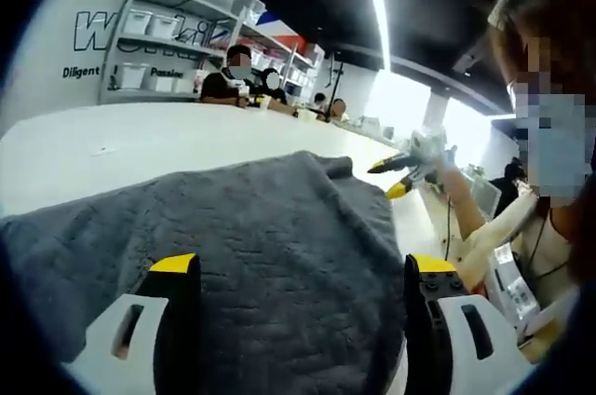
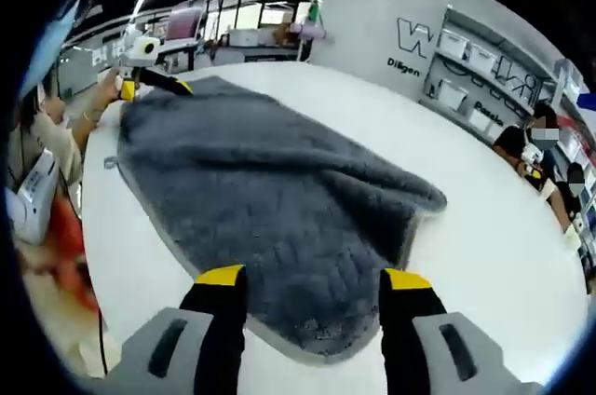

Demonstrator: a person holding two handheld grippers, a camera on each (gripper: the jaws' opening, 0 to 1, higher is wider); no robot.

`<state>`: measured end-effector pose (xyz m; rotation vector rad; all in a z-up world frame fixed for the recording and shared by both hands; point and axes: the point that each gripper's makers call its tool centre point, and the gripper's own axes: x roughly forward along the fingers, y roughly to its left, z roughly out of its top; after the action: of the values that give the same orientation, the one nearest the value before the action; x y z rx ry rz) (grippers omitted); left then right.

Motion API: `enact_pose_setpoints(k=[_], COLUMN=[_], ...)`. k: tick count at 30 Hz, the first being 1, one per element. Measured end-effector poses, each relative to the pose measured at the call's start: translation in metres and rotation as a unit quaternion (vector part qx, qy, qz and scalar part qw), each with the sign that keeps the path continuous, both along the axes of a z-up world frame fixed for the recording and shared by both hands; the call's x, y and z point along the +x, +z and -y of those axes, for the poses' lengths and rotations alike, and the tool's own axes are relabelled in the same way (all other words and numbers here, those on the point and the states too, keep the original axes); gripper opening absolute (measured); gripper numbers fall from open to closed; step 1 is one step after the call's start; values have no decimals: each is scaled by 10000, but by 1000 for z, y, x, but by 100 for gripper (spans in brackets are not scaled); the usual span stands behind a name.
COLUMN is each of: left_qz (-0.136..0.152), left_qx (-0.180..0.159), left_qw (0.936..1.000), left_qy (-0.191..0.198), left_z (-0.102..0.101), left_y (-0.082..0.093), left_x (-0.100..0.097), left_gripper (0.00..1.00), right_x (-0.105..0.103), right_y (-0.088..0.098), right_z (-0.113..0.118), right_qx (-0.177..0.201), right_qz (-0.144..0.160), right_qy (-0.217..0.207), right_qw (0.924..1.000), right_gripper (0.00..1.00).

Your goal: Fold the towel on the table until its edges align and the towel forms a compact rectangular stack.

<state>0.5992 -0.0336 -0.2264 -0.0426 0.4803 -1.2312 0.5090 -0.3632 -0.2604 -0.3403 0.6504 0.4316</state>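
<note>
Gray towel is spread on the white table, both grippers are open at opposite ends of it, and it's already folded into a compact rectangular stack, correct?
Not quite. The gray towel is not a compact stack yet: the right gripper view shows it lying long and rumpled across the white table, edges unaligned. The rest holds: the right gripper and left gripper are open at opposite ends.

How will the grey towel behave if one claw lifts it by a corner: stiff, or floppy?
Probably floppy: the grey towel already lies in soft folds and bumps on the white table. It likely drags rather than slides, since its pile looks thick and textured. It seems fairly heavy for cloth, so a lifted corner would probably sag.
</note>
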Motion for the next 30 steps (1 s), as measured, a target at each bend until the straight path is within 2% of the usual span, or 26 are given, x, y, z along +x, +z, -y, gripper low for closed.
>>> enact_pose_setpoints(k=[2, 7, 10, 12, 14, 15, 16, 26, 30], left_qz=[13, 10, -4, 1, 11, 15, 18, -23, -28], left_qx=[-7, -7, 0, -6, -12, -15, -17, -1, -2], left_qw=[10000, 10000, 10000, 10000, 10000, 10000, 10000, 10000, 10000], left_qy=[4, 5, 5, -1, 1, 0, -2, 7, 12], left_z=[0, 0, 1, 2, 3, 3, 3, 1, 1], left_y=[1, 0, -1, -1, -2, -2, -2, -3, -2], left_x=[0, 0, 0, -2, -4, -4, -4, -1, 0], left_gripper=[88, 88, 88, 88, 88, 88, 88, 88, 88], right_x=[-4, -8, -10, -9, -8, -7, -7, -26, -36], right_y=[-4, -12, -16, -16, -16, -16, -16, -17, -17], right_z=[-1, 5, 3, 5, 8, 10, 9, 11, 9], right_qx=[-10, 282, 802, 957, 1021, 1043, 1091, 1215, 1056], right_qz=[-22, -119, -202, -165, -149, -146, -137, -137, -181], right_qy=[44, -130, -288, -303, -367, -401, -409, -414, -397], right_qw=[10000, 9994, 9962, 9948, 9940, 9936, 9931, 9916, 9935], right_gripper=[28, 25, 23, 20, 13, 4, 2, 2, 2])
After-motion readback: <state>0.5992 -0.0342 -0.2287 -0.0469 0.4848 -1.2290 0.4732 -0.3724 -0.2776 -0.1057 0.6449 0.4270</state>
